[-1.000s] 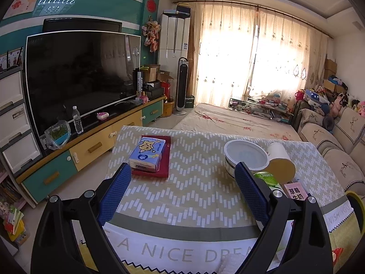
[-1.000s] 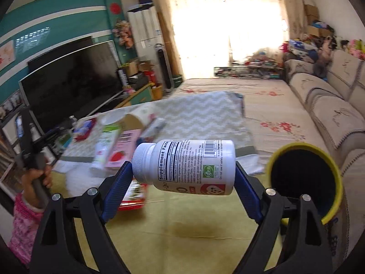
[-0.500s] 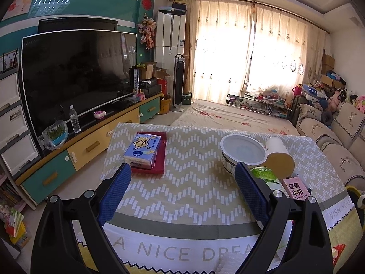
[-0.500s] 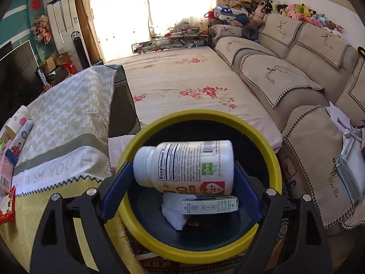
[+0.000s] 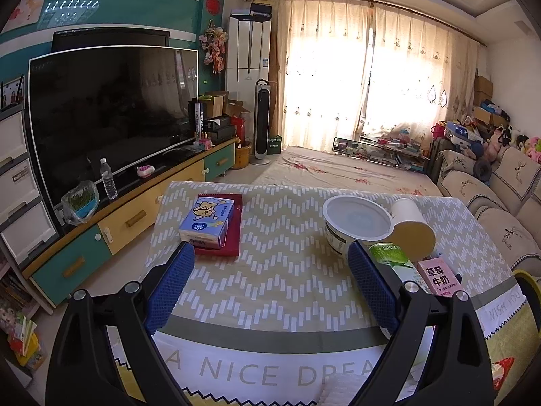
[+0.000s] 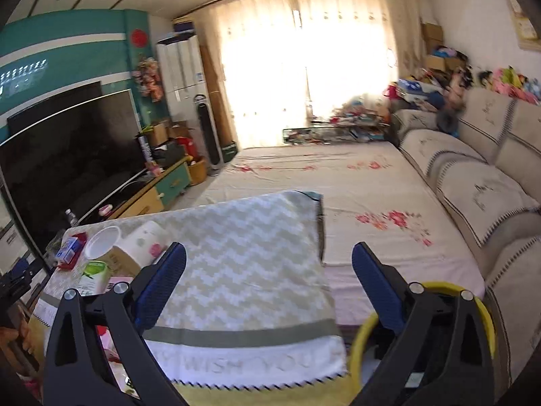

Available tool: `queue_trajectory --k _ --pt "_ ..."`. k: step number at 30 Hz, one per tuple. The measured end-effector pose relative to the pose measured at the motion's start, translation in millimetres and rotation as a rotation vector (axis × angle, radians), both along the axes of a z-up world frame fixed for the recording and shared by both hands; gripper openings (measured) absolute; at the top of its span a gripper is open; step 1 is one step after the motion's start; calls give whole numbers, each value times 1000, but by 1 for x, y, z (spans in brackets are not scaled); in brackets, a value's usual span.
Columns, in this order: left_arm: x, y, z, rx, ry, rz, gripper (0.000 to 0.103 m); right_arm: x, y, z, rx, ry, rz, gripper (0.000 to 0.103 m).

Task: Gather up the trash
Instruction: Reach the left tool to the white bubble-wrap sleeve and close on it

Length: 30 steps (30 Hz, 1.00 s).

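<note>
Gone from the right gripper (image 6: 268, 280) since half a second ago: the white supplement bottle it held over the bin; its blue-padded jaws now stand wide apart with nothing between them, and its view has swung from down into the bin to out across the cloth-covered table (image 6: 236, 257). Yellow-rimmed bin (image 6: 360, 345): at the table's right edge, partly behind the right finger, interior too hidden to read. Left gripper (image 5: 270, 284): unchanged in place, jaws wide, empty, poised above the chevron tablecloth (image 5: 270, 270). Just beside its right finger: green-topped carton (image 5: 390, 258) lying on the cloth, with a pink milk carton (image 5: 438, 275) lying next to it. Beyond these: white plastic tub (image 5: 356, 223), upright, touching a paper cup (image 5: 410, 226) tipped on its side with its mouth toward the camera. Beyond the left finger: blue tissue pack (image 5: 206, 223) resting on a red book (image 5: 223, 240). Red snack wrapper (image 5: 503, 368): at the lower right edge of the left view, on the cloth's near end. Background: television (image 5: 111, 118) on a teal and yellow cabinet (image 5: 128, 216), water bottle (image 5: 109, 179) on the cabinet top, curtained window (image 5: 365, 91), beige sofa (image 6: 480, 189) along the right wall.
</note>
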State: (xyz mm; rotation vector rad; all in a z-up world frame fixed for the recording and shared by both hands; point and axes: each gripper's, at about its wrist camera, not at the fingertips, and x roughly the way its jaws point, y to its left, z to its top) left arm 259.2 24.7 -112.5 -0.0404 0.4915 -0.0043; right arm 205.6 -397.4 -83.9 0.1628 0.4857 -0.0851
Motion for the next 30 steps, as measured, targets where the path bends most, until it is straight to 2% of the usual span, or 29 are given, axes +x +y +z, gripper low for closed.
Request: queue_trajectory --k 4,6,9,13,17,20,24,27,30 --pt "0 -2 -2 11 6 0 91 20 34 -16 -65 18 57 94" --pt "0 -2 -1 4 13 -10 91 21 40 -21 -62 20 73 94" --pt "-4 -3 6 -28 7 -40 91 22 42 -26 -75 35 72 94" --pt "-23 -6 21 -104 38 -106 91 22 33 -23 -26 27 68 94" --pt "-54 -23 17 -98 178 -106 91 19 36 -22 -23 23 79 94" --pt "-80 -34 2 -103 295 -96 91 16 39 -20 -25 13 95 94" --pt "-106 -41 -26 -204 463 -108 87 13 42 -17 -33 -1 105 94" --pt "-117 -48 -41 -264 528 -146 87 10 43 -16 -25 -11 111 94" --pt "-116 -53 -45 -300 533 -166 86 7 44 -14 -32 -26 113 94"
